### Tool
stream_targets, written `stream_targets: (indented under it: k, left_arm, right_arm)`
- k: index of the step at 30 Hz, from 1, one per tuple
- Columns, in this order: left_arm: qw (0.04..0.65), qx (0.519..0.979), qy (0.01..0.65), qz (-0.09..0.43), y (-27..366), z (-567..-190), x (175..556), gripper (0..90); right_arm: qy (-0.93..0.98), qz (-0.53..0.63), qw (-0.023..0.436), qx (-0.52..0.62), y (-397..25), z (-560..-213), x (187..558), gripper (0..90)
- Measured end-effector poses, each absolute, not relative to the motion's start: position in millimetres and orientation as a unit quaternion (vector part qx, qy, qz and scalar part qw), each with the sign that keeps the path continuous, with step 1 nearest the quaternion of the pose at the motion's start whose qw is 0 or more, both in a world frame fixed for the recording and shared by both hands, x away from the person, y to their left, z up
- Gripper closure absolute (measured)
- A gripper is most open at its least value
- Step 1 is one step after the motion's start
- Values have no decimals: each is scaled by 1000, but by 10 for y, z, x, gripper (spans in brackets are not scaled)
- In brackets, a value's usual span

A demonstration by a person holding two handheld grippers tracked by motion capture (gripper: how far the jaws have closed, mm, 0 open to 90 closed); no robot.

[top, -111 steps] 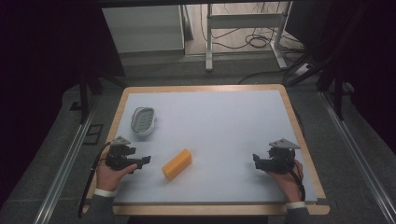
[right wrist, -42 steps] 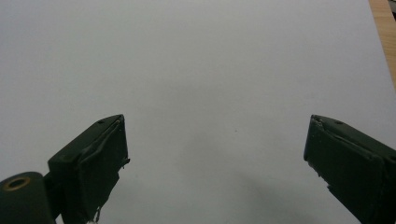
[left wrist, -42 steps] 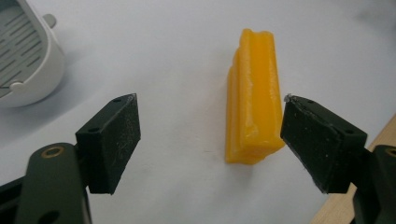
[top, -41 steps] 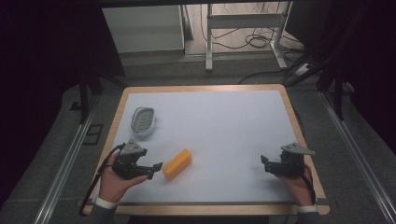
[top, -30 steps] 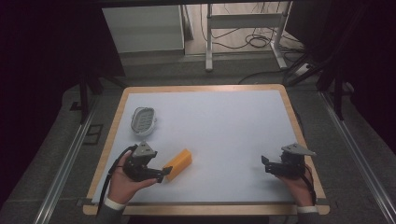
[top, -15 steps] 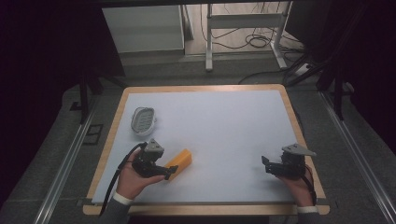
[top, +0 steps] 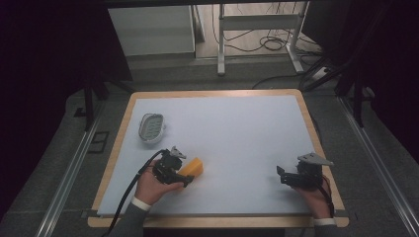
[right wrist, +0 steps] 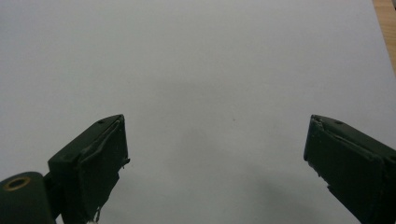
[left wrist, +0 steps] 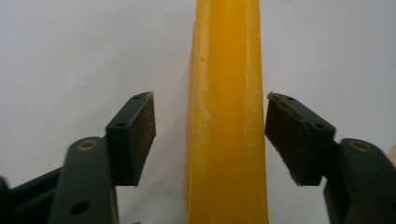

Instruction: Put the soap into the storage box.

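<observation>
high view: left gripper sits at the near end of the yellow bar, which lies flat on the white worktop, left of centre and near the front edge.
left gripper view: jaws stand apart on either side of the yellow bar, a clear gap on the left, a thin one on the right; neither pad touches it.
right gripper view: jaws spread wide over bare worktop, holding nothing.
right gripper: rests at the front right of the worktop, well apart from the bar.
dish: a small oval tray lies near the left edge, beyond the left hand.
just changed: over the last few seconds the left gripper has travelled from the left edge rightward to straddle the bar.
meaning: the approach looks finished; closing the jaws is likely the next step.
versus earliest frame: bar and tray lie where they were; the right gripper has drifted slightly nearer the front edge.
</observation>
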State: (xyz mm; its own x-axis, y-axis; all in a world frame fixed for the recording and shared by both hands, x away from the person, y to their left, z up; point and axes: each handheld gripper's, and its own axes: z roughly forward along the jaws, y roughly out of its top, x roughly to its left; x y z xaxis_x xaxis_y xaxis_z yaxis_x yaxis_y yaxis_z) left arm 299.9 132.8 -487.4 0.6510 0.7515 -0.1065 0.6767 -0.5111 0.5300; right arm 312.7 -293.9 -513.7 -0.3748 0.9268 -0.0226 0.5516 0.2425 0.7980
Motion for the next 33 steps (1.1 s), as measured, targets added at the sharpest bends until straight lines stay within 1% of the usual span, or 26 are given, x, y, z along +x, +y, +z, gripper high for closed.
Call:
stream_targets:
  k: [3,6,9,11,12,13,20,21,26,33]
  left_arm:
    - [271,866,415,65,1296,-4897,3017,415]
    - [262,868,417,64,1272,-4915,3028,422]
    - [252,870,419,63,1223,-4954,3039,454]
    - [246,871,420,64,1203,-4973,3041,519]
    - [246,871,420,64,1203,-4973,3041,584]
    - [239,873,419,71,1184,-4978,3032,593]
    - [238,873,418,74,1172,-4967,3030,608]
    - [244,874,416,61,1196,-4966,3044,608]
    - [255,877,405,37,1221,-4956,3051,609]
    - [264,873,408,31,1273,-4927,3078,609]
  right_arm:
    - [746,364,256,496,-2938,-5139,3128,61]
    - [746,363,256,496,-2939,-5141,3128,61]
    - [746,362,256,498,-2945,-5150,3134,61]
    - [746,362,255,497,-2946,-5151,3134,61]
    - [746,362,255,497,-2946,-5151,3134,61]
    - [747,361,255,497,-2943,-5150,3133,61]
    - [748,359,255,497,-2935,-5161,3137,61]
    - [748,359,256,496,-2934,-5160,3136,61]
    - [749,359,255,494,-2927,-5159,3132,61]
    - [751,361,255,491,-2923,-5156,3127,61]
